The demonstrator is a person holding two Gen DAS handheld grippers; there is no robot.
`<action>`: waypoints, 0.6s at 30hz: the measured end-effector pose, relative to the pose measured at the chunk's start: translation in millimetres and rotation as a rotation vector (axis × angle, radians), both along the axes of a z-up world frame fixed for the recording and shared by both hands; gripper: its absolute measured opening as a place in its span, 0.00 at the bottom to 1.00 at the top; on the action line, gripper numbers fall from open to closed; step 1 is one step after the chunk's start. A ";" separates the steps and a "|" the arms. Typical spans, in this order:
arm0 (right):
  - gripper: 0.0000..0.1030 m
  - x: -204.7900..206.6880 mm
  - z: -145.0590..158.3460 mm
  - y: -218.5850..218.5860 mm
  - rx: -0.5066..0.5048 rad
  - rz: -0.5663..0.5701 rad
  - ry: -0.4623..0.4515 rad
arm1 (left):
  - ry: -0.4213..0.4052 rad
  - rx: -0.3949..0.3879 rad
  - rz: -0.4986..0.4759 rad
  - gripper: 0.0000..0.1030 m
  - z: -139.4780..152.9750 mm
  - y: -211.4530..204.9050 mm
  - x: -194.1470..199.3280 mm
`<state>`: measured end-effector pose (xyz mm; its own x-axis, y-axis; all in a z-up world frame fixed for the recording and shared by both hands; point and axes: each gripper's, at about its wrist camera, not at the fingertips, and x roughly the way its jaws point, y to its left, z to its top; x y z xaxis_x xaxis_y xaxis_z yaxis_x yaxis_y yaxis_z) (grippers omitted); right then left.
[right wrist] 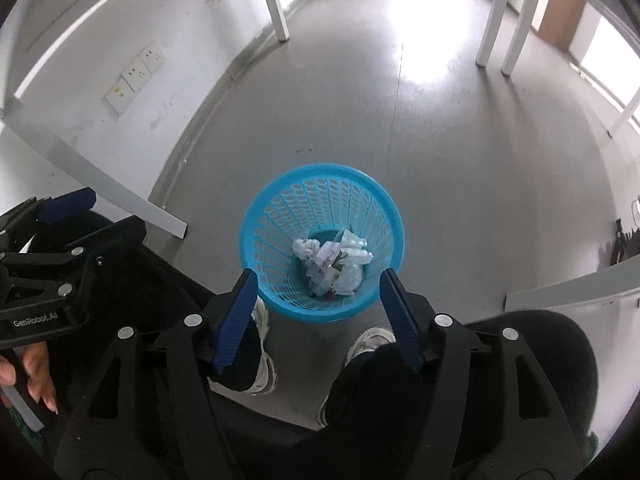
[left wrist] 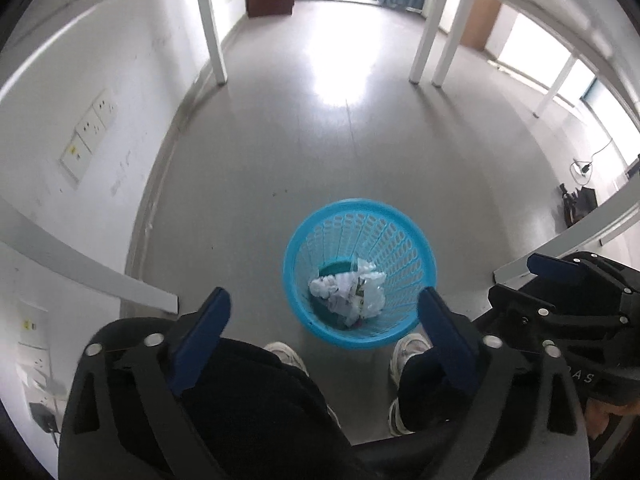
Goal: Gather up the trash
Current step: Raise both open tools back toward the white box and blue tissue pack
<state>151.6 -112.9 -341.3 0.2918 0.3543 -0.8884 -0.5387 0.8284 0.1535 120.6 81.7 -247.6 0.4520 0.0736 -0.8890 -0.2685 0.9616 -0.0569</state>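
Note:
A blue plastic mesh basket (left wrist: 416, 256) stands on the grey floor in front of the person's feet; it also shows in the right wrist view (right wrist: 280, 208). Crumpled white paper and wrappers (left wrist: 352, 290) lie at its bottom, also seen in the right wrist view (right wrist: 334, 262). My left gripper (left wrist: 324, 306) is open and empty, held above the basket's near rim. My right gripper (right wrist: 318, 286) is open and empty, also above the basket. The right gripper shows at the right edge of the left wrist view (left wrist: 568, 280); the left gripper shows at the left of the right wrist view (right wrist: 60, 216).
The person's white shoes (left wrist: 404, 354) and dark trousers sit just behind the basket. A white wall with sockets (left wrist: 92, 128) runs on the left. White table legs (left wrist: 210, 20) stand at the back left and right (left wrist: 430, 28). White table edges (right wrist: 572, 288) flank both sides.

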 end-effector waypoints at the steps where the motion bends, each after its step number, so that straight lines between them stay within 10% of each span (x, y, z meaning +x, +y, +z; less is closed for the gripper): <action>1: 0.64 -4.5 6.7 -4.6 0.007 -0.005 -0.019 | -0.013 0.002 -0.002 0.94 3.9 -0.4 -2.6; 18: 0.91 -73.3 101.0 -57.6 0.150 0.035 -0.243 | -0.203 -0.052 -0.028 0.94 78.0 -3.1 -68.3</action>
